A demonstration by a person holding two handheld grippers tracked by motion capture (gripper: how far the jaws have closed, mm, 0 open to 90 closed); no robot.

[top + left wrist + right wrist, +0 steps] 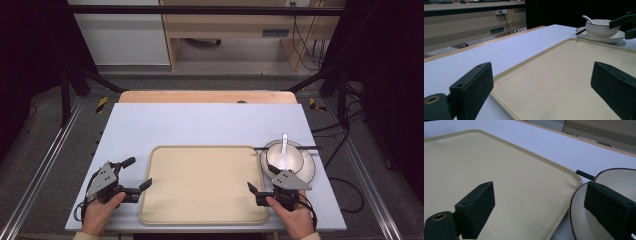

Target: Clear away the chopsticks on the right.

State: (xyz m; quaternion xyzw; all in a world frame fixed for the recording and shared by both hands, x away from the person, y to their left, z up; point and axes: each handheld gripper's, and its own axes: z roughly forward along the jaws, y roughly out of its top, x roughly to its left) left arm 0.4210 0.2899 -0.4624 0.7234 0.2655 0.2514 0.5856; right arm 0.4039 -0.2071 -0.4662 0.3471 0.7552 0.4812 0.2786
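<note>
Beige tray (202, 185) mid-table; bowl (284, 157) w/ spoon (284, 145) on plate (307, 167), chopsticks (285, 147) just beside tray's right.

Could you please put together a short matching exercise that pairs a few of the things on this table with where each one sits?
Things:
1. tray
2. spoon
3. bowl
4. chopsticks

Places:
a. standing on the white plate, right of the tray
b. resting inside the bowl, handle pointing away from the person
c. lying along the far edge of the plate
d. flat on the table, between the two grippers

Pairs: 1-d, 2-b, 3-a, 4-c
</note>
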